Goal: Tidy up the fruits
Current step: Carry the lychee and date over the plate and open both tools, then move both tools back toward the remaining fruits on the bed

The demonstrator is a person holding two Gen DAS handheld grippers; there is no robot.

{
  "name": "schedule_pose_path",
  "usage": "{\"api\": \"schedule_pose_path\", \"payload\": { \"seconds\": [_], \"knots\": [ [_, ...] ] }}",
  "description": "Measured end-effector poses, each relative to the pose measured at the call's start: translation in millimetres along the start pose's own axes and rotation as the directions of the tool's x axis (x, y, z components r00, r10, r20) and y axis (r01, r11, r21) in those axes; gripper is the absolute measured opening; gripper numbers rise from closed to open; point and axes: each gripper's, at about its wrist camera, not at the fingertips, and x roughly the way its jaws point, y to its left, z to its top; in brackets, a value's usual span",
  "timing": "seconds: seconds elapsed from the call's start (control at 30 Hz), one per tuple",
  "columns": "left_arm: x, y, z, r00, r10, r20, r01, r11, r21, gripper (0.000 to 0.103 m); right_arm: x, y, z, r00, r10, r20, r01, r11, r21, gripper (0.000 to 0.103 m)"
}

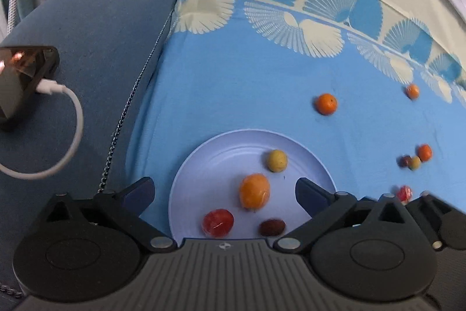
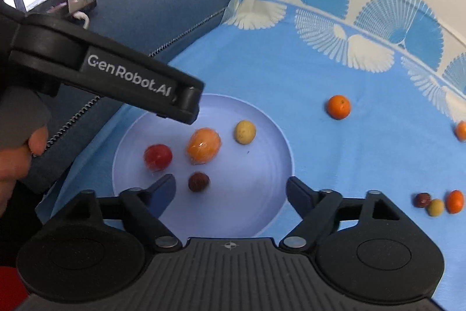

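A: We find both grippers, left (image 1: 224,191) and right (image 2: 231,191), above the plate (image 2: 262,171), jaws wide apart, holding nothing.

B: We count four fruits on the plate: orange (image 2: 203,145), red (image 2: 158,157), yellow (image 2: 245,131), dark (image 2: 199,182). At two o'clock, a tangerine (image 2: 338,107) lies on the cloth (image 2: 262,72); three small fruits (image 2: 436,204) touch at three o'clock.
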Motion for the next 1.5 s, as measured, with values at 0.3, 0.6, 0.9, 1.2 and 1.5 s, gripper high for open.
{"api": "schedule_pose_path", "payload": {
  "seconds": [0.3,0.6,0.9,1.2,1.5],
  "knots": [
    [-52.7,9.2,-51.2,0.996,0.034,-0.079,-0.044,0.991,-0.124,0.103,-80.9,-16.4,-50.0,0.997,-0.078,0.000,0.078,0.995,0.057,0.102],
    [-103.2,-29.5,-75.5,1.000,0.008,0.012,-0.008,1.000,-0.022,0.103,-148.1,-31.9,-76.6,0.966,-0.219,0.137,0.192,0.964,0.182,0.102],
    [-138.8,-60.4,-91.5,0.995,-0.038,0.087,0.035,0.999,0.030,0.103,-184.8,-23.3,-89.6,0.942,-0.249,0.226,0.218,0.964,0.151,0.102],
    [-153.7,-53.3,-94.2,0.992,-0.040,0.118,0.040,0.999,0.003,0.103,-193.2,-16.3,-91.4,0.936,-0.252,0.247,0.223,0.965,0.139,0.102],
    [-154.0,-48.7,-93.7,0.992,-0.038,0.117,0.040,0.999,-0.011,0.103,-190.8,-15.3,-90.7,0.939,-0.252,0.233,0.223,0.964,0.142,0.102]
  ]
}}
